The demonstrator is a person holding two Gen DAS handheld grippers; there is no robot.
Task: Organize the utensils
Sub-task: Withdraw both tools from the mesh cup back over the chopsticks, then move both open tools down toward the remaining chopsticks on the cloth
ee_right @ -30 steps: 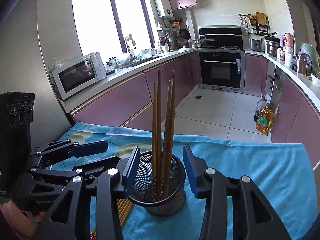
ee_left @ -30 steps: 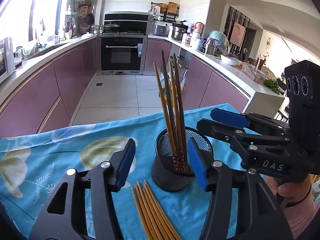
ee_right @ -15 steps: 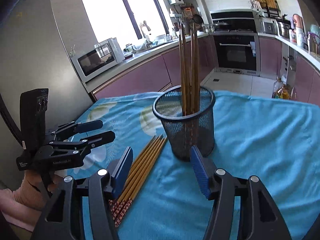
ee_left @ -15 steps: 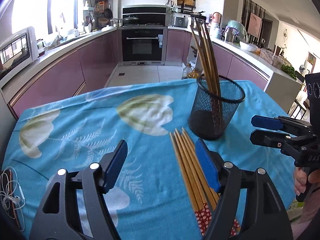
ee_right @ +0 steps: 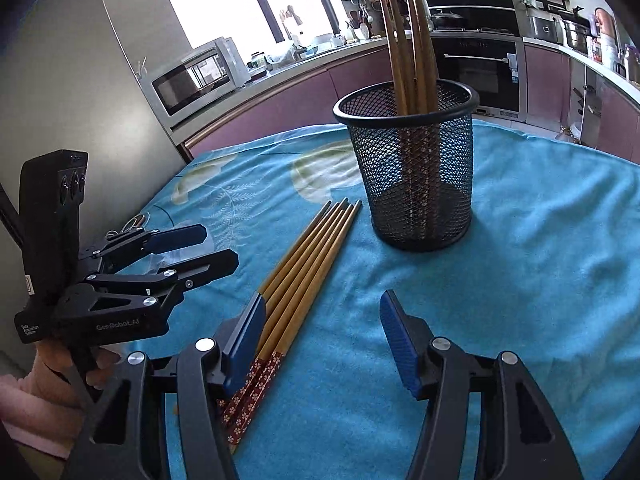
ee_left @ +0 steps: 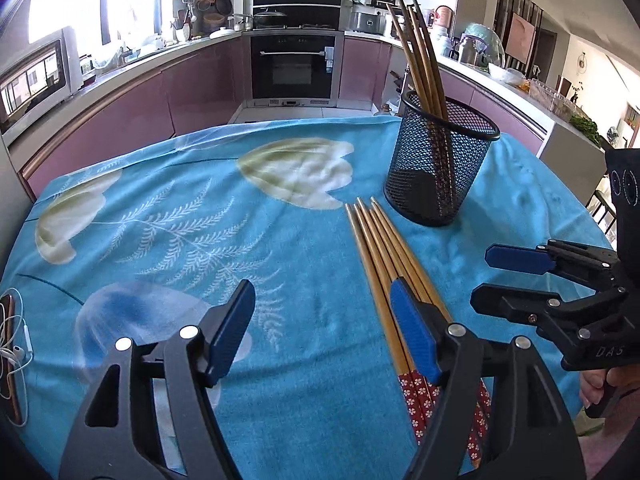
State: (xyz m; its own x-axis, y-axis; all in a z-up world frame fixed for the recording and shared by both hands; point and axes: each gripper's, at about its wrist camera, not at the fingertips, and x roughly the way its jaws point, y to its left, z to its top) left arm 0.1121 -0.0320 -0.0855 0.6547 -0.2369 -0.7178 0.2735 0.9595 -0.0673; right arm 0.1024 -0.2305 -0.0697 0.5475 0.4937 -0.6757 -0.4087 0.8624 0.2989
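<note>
A black mesh cup [ee_left: 440, 160] [ee_right: 416, 168] stands on the blue cloth with several wooden chopsticks [ee_left: 420, 48] [ee_right: 404, 44] upright in it. A bundle of loose chopsticks [ee_left: 384, 248] [ee_right: 308, 256] with red patterned ends lies flat in front of the cup. My left gripper [ee_left: 324, 328] is open and empty, low over the cloth, its right finger over the bundle. My right gripper [ee_right: 324, 344] is open and empty, its left finger over the bundle. Each gripper shows in the other's view: the right one [ee_left: 516, 280], the left one [ee_right: 196, 248].
The table has a blue floral cloth [ee_left: 200, 216]. A phone with white earphone cable [ee_left: 12, 344] lies at the table's left edge. Behind are purple kitchen cabinets, an oven [ee_left: 296, 64] and a microwave [ee_right: 196, 76].
Both grippers have pulled back from the mesh cup toward the near edge of the table. The cup now stands farther away and the loose chopsticks lie right under the fingers.
</note>
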